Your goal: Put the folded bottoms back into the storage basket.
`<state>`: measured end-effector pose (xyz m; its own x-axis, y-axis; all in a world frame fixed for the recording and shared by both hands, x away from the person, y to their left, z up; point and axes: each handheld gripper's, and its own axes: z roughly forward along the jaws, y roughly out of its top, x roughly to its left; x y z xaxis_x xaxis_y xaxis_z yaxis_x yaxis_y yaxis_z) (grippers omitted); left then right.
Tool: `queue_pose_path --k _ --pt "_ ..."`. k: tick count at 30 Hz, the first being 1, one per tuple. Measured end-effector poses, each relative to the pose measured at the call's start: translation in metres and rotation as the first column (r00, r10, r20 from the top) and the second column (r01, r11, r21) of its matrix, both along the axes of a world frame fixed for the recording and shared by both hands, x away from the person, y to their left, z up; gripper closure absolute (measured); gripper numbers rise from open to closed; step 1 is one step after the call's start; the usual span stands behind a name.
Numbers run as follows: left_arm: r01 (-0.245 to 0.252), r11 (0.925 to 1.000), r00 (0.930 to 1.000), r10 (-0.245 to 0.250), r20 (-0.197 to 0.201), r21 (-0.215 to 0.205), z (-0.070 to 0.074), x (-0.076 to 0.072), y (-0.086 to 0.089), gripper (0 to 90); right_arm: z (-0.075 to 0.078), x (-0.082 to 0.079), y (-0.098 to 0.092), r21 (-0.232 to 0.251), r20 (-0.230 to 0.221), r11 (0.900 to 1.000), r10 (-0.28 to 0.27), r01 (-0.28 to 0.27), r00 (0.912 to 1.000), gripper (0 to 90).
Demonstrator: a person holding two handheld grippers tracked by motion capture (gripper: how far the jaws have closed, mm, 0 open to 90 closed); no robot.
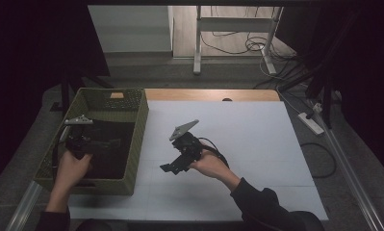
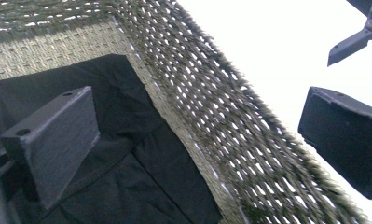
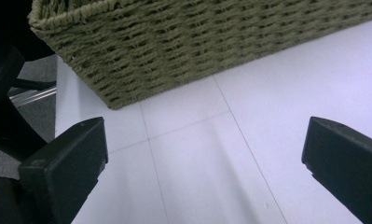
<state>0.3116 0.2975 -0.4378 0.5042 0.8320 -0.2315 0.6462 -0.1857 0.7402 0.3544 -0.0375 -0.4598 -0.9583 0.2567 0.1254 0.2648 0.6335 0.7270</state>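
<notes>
No readable text, labels, brands or nos. in any view. Woven basket (image 1: 140, 126): plain weave, no tag w/ lettering; small tan patch at its far wall is too small to read. White tabletop (image 1: 237, 130) right of basket: only faint grid lines, no print. Black cloth (image 2: 141, 158) inside basket: no logo visible.

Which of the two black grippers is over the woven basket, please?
The left gripper, its fingers straddling the olive woven basket wall; the right gripper is over the white tabletop.
</notes>
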Motion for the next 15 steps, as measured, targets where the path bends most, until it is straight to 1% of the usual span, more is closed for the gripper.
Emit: queue_pose_path --k 3,7,8,10,15 --pt "0.005 1.0 0.9999 -0.005 -0.01 0.003 0.001 -0.004 -0.004 0.0 0.001 0.0 -0.006 0.001 0.001 1.0 -0.007 0.007 1.0 1.2" --pt "0.014 0.9999 0.9996 -0.014 -0.024 -0.002 0.002 -0.01 -0.008 0.0 0.001 -0.001 -0.014 -0.004 0.021 1.0 -0.018 0.018 0.9996 1.1" --pt "0.018 0.9998 0.9994 -0.018 -0.031 -0.005 0.002 -0.011 -0.009 0.0 0.001 -0.001 -0.016 -0.005 0.02 1.0 -0.021 0.021 0.9996 1.1" --pt "0.027 0.9995 0.998 -0.028 -0.057 -0.016 0.002 -0.013 -0.011 0.0 0.001 -0.001 -0.02 -0.003 0.018 1.0 -0.027 0.027 0.9995 1.1" --pt "0.036 0.9993 0.9978 -0.036 -0.056 -0.006 0.003 -0.021 -0.017 0.0 0.001 -0.002 -0.029 0.0 0.007 0.999 -0.039 0.039 0.9992 1.1"
